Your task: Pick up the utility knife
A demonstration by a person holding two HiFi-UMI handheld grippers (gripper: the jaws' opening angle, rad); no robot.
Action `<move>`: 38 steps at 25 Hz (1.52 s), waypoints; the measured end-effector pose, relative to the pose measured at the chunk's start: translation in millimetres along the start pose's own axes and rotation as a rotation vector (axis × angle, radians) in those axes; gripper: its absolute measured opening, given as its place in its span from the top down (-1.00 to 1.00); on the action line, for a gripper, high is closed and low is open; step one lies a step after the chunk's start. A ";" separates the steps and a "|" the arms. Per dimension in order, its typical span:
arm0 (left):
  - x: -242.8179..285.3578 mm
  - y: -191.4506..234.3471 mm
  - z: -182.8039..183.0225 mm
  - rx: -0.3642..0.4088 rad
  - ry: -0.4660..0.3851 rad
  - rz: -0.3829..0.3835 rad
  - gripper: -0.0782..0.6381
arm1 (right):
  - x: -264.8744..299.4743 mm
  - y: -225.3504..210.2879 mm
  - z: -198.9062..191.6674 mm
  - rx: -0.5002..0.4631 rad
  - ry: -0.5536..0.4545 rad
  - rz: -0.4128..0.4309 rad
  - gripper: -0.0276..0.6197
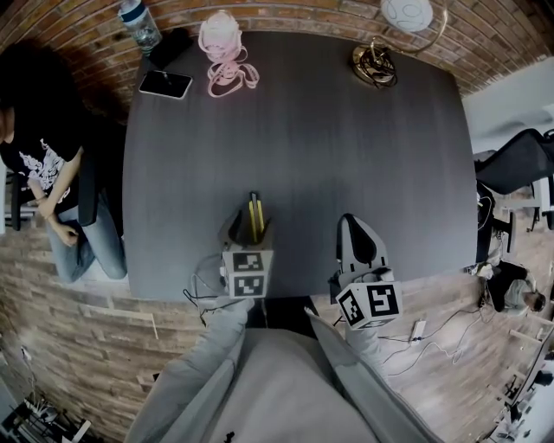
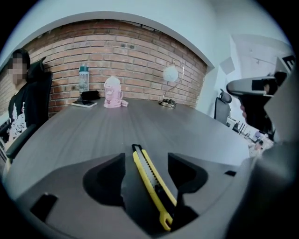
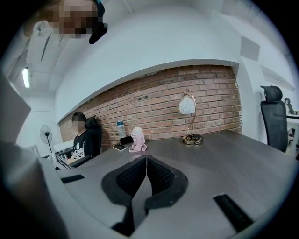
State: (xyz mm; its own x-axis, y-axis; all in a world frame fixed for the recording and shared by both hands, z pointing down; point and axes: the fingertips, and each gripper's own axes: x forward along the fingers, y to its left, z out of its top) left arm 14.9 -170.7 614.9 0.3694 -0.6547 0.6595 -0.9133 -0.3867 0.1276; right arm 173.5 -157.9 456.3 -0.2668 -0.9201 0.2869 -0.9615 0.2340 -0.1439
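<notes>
The yellow-and-black utility knife (image 1: pixel 255 215) lies flat on the dark table (image 1: pixel 303 130) near its front edge, pointing away from me. My left gripper (image 1: pixel 252 227) is open and straddles the knife. In the left gripper view the knife (image 2: pixel 150 179) runs between the two jaws, and neither pad presses on it. Its rear end lies close to the base of the right-hand jaw. To the right, my right gripper (image 1: pixel 350 221) is shut with nothing in it, over the table's front edge. The right gripper view shows its pads (image 3: pixel 146 161) meeting.
At the table's far end are a phone (image 1: pixel 165 84), a water bottle (image 1: pixel 138 22), a pink object with cords (image 1: pixel 223 52) and a brass lamp (image 1: pixel 376 62). A person sits at the left side (image 1: pixel 52 173). An office chair (image 1: pixel 519 164) stands to the right.
</notes>
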 end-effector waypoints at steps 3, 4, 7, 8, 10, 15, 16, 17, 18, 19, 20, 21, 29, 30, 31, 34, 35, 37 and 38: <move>8.3 -1.0 -13.6 -0.016 0.044 0.023 0.01 | -3.1 -6.1 -0.5 0.005 0.003 -0.011 0.86; 10.1 -1.9 -16.5 -0.021 0.055 0.023 0.01 | -4.2 -8.2 -0.5 0.007 0.003 -0.015 0.86; 13.8 -1.5 -25.3 -0.030 0.077 0.036 0.01 | -7.0 -13.1 -1.9 0.014 0.005 -0.027 0.86; 14.2 -1.1 -26.7 -0.027 0.082 0.042 0.01 | -7.7 -14.3 -2.7 0.016 0.007 -0.028 0.86; 14.8 -1.0 -27.0 -0.018 0.087 0.054 0.01 | -9.0 -16.6 -4.1 0.019 0.009 -0.030 0.86; 16.8 -2.0 -27.9 0.024 0.085 0.086 0.01 | -10.4 -19.8 -3.9 0.024 0.009 -0.034 0.86; 16.8 -1.8 -27.8 0.026 0.082 0.088 0.01 | -10.3 -20.2 -3.3 0.024 0.008 -0.034 0.86; 16.7 -1.4 -27.7 0.025 0.081 0.089 0.01 | -10.2 -20.7 -2.8 0.024 0.007 -0.034 0.86; 16.7 -0.8 -27.6 0.022 0.081 0.089 0.01 | -10.2 -21.5 -2.7 0.025 0.006 -0.034 0.86; 16.7 0.1 -27.4 0.017 0.081 0.091 0.01 | -10.2 -22.2 -2.7 0.026 0.006 -0.035 0.86; 16.4 1.2 -27.2 0.014 0.081 0.093 0.01 | -10.3 -22.6 -2.7 0.027 0.006 -0.036 0.86; 16.1 2.4 -27.2 0.010 0.081 0.098 0.01 | -10.3 -22.8 -2.5 0.027 0.006 -0.036 0.86; 12.3 14.8 -25.7 -0.016 0.081 0.125 0.40 | -8.8 -21.5 -1.8 0.025 0.009 -0.030 0.86; 12.3 15.2 -25.4 -0.015 0.083 0.121 0.40 | -8.2 -21.1 -1.8 0.024 0.010 -0.028 0.86; 12.3 15.4 -25.2 -0.010 0.085 0.118 0.40 | -7.4 -20.7 -2.0 0.025 0.010 -0.028 0.86; 12.6 15.8 -26.2 0.002 0.095 0.101 0.41 | -5.4 -19.3 -1.8 0.026 0.011 -0.026 0.86; 12.8 15.9 -26.7 0.001 0.099 0.093 0.41 | -4.8 -18.9 -1.6 0.025 0.011 -0.025 0.86; 13.0 16.0 -27.8 -0.007 0.104 0.076 0.41 | -3.7 -18.2 -1.7 0.026 0.010 -0.024 0.86; 12.5 16.3 -27.7 -0.012 0.106 0.069 0.42 | -3.1 -17.6 -1.6 0.026 0.010 -0.024 0.86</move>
State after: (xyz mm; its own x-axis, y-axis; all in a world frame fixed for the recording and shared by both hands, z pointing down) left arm 0.0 -167.2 645.8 0.2862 -0.6072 0.7412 -0.9381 -0.3351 0.0877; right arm 191.2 -158.7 459.5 -0.2447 -0.9220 0.2999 -0.9656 0.2036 -0.1619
